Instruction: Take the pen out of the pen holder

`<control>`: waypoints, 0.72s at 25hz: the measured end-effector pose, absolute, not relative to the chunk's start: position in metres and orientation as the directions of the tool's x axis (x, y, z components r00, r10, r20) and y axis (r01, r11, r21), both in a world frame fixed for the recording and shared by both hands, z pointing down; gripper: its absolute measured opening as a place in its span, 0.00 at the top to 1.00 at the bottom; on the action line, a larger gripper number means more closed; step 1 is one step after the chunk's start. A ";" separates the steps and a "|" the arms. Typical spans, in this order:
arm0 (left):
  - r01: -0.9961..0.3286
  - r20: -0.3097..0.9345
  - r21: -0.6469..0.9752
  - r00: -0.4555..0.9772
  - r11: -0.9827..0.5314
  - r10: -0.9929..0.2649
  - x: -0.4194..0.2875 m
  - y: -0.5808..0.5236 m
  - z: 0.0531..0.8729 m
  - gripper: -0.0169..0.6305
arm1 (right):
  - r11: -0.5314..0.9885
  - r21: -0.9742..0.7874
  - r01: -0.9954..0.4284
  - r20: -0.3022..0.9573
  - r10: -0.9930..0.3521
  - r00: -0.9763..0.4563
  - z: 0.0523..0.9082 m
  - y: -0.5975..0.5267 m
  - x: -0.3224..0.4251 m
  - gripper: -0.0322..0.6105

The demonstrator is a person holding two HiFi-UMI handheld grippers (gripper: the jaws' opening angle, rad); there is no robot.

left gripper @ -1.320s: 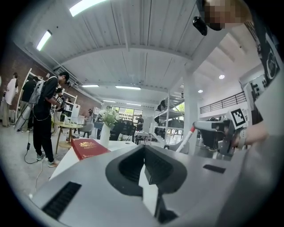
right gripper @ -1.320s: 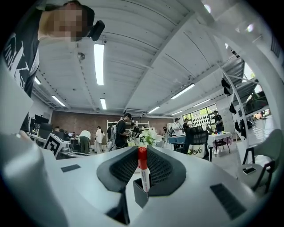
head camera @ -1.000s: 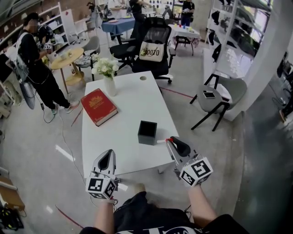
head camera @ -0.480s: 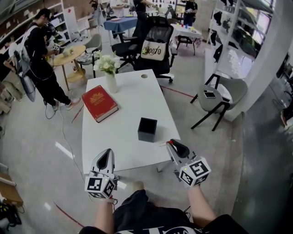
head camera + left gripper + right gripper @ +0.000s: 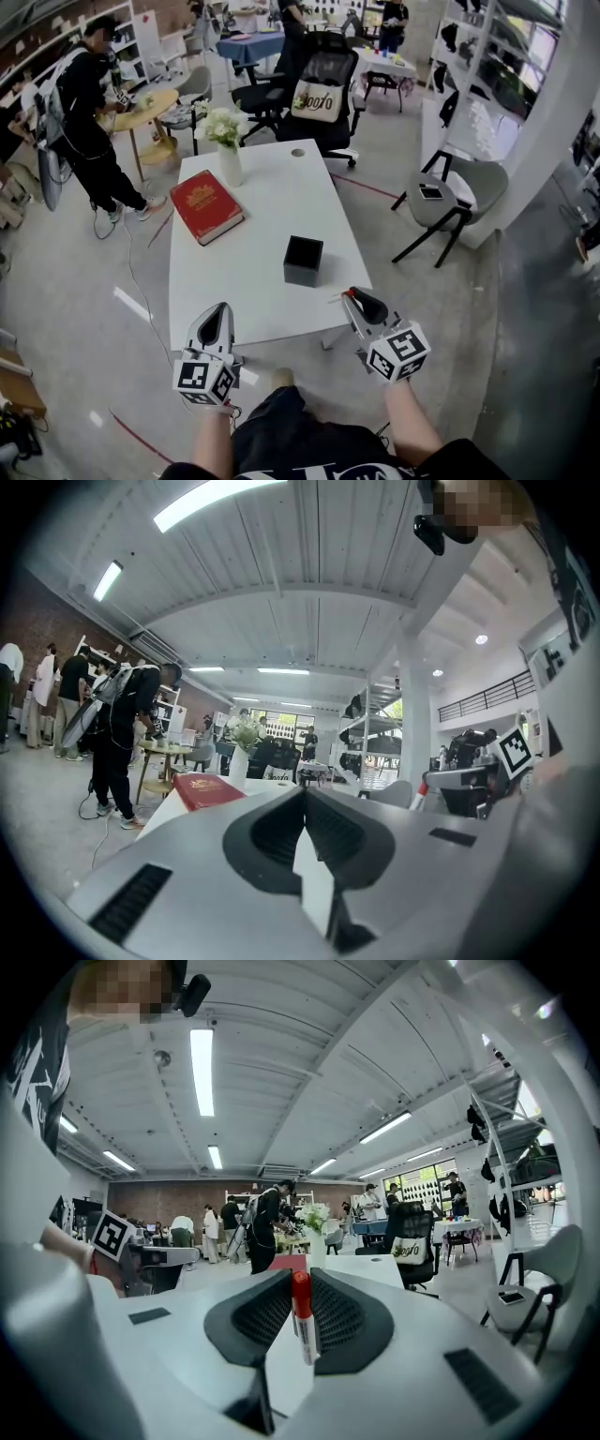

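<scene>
The only lettering large enough to catch is on the pale cushion (image 5: 319, 97), on the black office chair (image 5: 330, 58) at twelve o'clock beyond the white table (image 5: 272, 216). It has dark characters, something like "10070", though I can't be sure. The gold print on the red book (image 5: 206, 206) at ten o'clock and the fine print on the pen (image 5: 304, 1330) are too small to read.

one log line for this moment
right gripper: shut on pen | pen: out of pen holder | left gripper: shut, empty | pen holder: on table
</scene>
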State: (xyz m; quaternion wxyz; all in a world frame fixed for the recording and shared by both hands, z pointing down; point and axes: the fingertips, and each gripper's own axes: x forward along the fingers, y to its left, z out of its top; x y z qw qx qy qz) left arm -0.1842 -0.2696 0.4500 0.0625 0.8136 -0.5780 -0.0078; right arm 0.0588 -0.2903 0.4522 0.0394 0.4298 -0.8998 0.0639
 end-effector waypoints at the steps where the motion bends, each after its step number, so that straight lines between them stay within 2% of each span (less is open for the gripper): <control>1: -0.940 0.060 0.111 0.330 -0.323 -0.942 -0.185 -0.269 0.450 0.97 | 0.623 -0.082 -0.778 0.128 -0.767 -0.628 0.453 -0.289 0.058 0.84; 18: -0.944 0.069 0.112 0.318 -0.310 -0.945 -0.188 -0.262 0.450 0.97 | 0.627 -0.101 -0.772 0.143 -0.759 -0.635 0.460 -0.284 0.057 0.84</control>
